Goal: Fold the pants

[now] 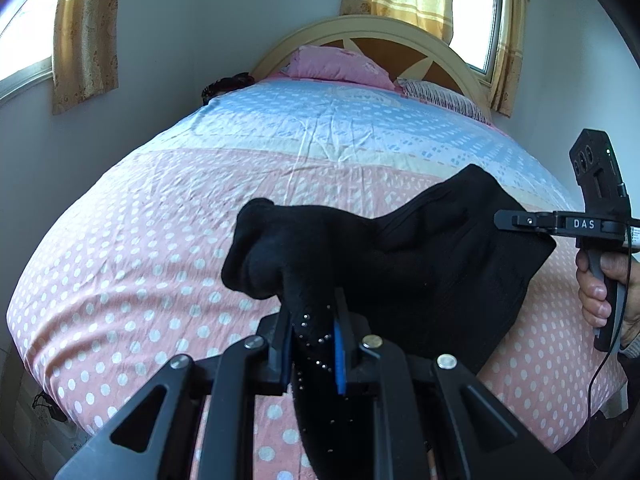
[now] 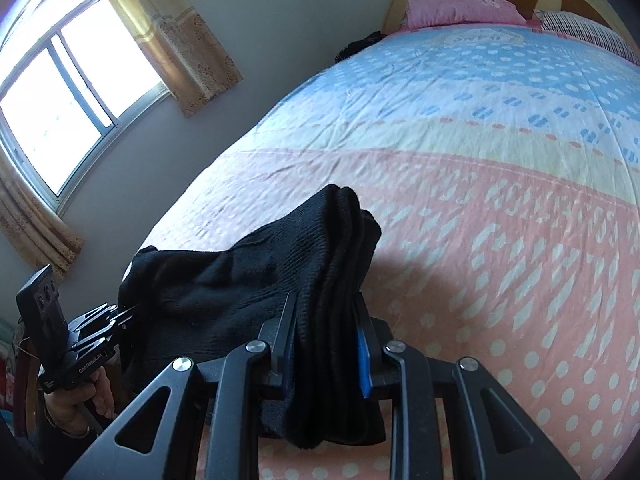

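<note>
While my left claw [image 1: 314, 320] is squeezed tight on a bunch of the black pants [image 1: 400, 264], its two fingers stand close together with the cloth pinched between the blue pads [image 1: 339, 354]. Some tiny shiny dots sit on the cloth right where I pinch it. A lump of cloth pokes up just past my fingertips. More of it hangs down below the claw.

My right claw [image 2: 328, 336] is clamped on the pants [image 2: 248, 292] too. A thick stack of folded layers is caught between its fingers. The folded edge sticks up in front of the fingertips, and the loose end hangs down under the claw.

From my left claw the pants spread out to the right, all the way to my right claw [image 1: 516, 222], which bites their far edge. My right hand [image 1: 604, 284] wraps the handle below it. From my right claw the pants sag to the left, over to my left claw [image 2: 120, 316] and my left hand [image 2: 86, 396].

Under and past both claws is the bed [image 1: 160, 240]. Its cover is pink with white dots close to me, and blue with white dots farther away. I cannot tell how much of the pants touches the cover.

Far ahead of my claws a pink pillow [image 1: 340, 66] and a striped pillow [image 1: 440, 96] lean by the round headboard [image 1: 372, 26]. Something dark [image 1: 226, 84] lies at the far left edge of the bed. Yellow curtains [image 1: 86, 36] hang beside bright windows [image 2: 76, 96] on the walls.
</note>
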Available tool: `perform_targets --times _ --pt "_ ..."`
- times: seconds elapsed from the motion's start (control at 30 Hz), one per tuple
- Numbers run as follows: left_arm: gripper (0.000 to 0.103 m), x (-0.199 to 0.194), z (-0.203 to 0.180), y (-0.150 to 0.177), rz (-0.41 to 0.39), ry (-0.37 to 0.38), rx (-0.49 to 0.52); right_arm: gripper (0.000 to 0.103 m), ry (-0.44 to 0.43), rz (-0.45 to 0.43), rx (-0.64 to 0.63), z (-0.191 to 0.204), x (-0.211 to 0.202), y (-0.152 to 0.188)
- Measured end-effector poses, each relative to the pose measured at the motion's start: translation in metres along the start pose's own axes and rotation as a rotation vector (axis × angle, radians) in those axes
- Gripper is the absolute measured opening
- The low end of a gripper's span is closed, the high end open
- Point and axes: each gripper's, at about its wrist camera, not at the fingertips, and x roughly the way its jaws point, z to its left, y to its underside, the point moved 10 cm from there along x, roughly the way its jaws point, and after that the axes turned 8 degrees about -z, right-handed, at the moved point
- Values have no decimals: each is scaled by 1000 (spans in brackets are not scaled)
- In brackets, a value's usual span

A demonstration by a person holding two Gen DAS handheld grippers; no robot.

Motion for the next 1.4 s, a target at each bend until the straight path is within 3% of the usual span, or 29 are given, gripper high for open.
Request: perform_targets --times 0.37,0.5,0.63,0.73,0.8,0.93,1.17,1.4 --pt "19 10 4 16 14 -18 20 26 25 11 22 -12 11 6" --pt "30 15 5 21 18 -45 44 31 38 11 23 -17 12 7" --pt "47 18 9 23 6 -80 57 49 63 1 29 -25 12 9" --pt "69 18 18 23 -19 -129 59 54 69 -9 58 -32 7 10" --pt "77 18 23 24 -30 -139 47 60 87 -24 85 -40 0 9" --pt "97 14 39 31 -33 -134 -21 60 108 -51 127 -48 -14 7" --pt "100 -3 61 43 5 -132 -97 61 200 -120 117 -40 -65 14" --pt "100 -52 35 7 -118 -121 -45 61 246 -195 21 8 -136 37"
